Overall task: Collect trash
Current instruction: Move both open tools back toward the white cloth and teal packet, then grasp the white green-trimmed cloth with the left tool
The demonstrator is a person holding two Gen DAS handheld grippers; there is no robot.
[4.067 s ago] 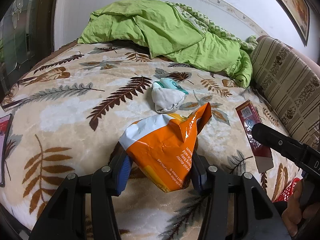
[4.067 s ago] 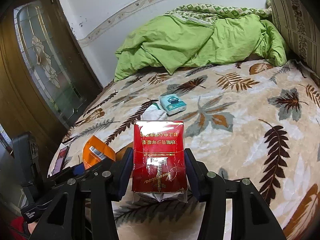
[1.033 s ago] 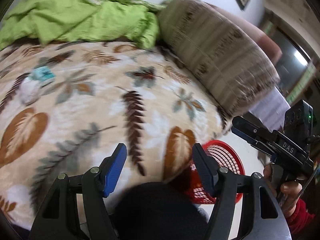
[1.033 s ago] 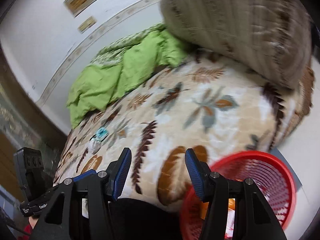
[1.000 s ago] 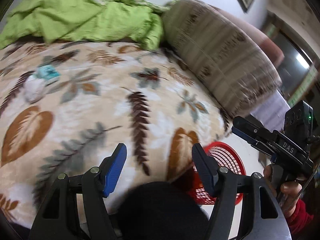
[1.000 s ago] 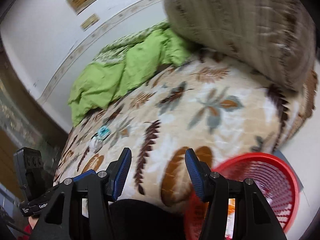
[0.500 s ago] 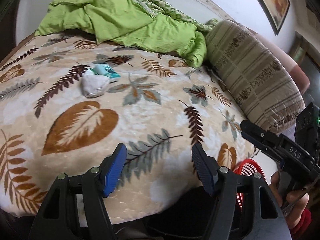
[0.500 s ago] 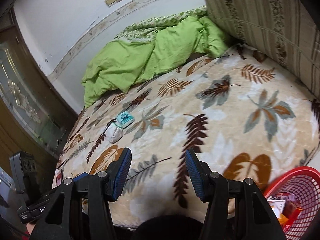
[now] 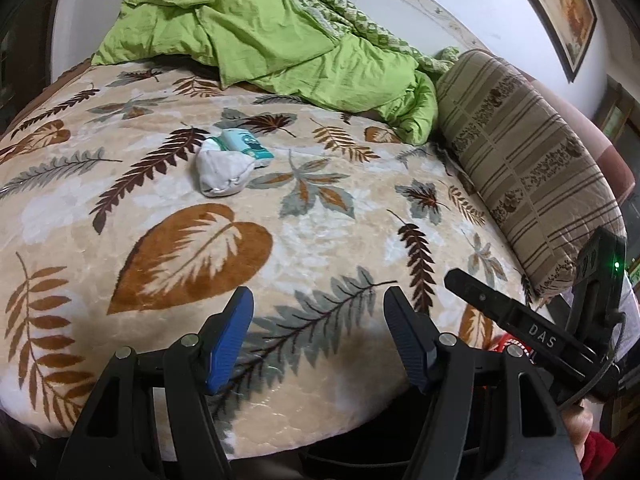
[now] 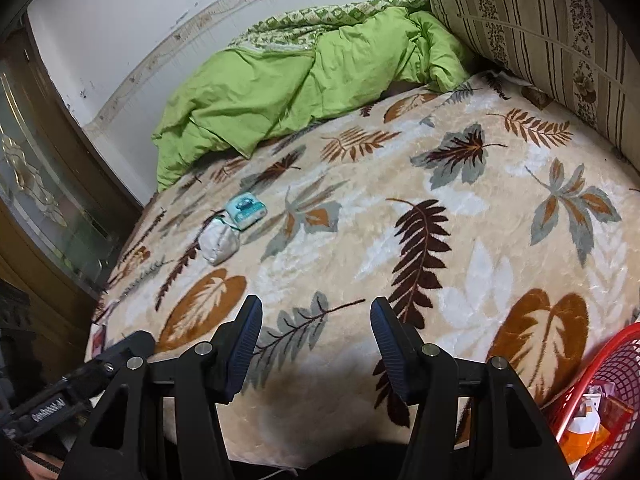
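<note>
From the left wrist view, the left claw (image 9: 318, 334) hangs empty with jaws apart over the bed's near edge; the white crumpled wad (image 9: 222, 170) lies well ahead and slightly left of it, touching the teal packet (image 9: 248, 147) just beyond. From the right wrist view, the right claw (image 10: 316, 342), also spread and empty, has both pieces far ahead to its left, the red basket (image 10: 576, 376) low on its right. The left claw looks better lined up.

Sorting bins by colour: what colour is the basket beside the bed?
Red, with an open mesh wall; clearest in the right wrist view.
</note>
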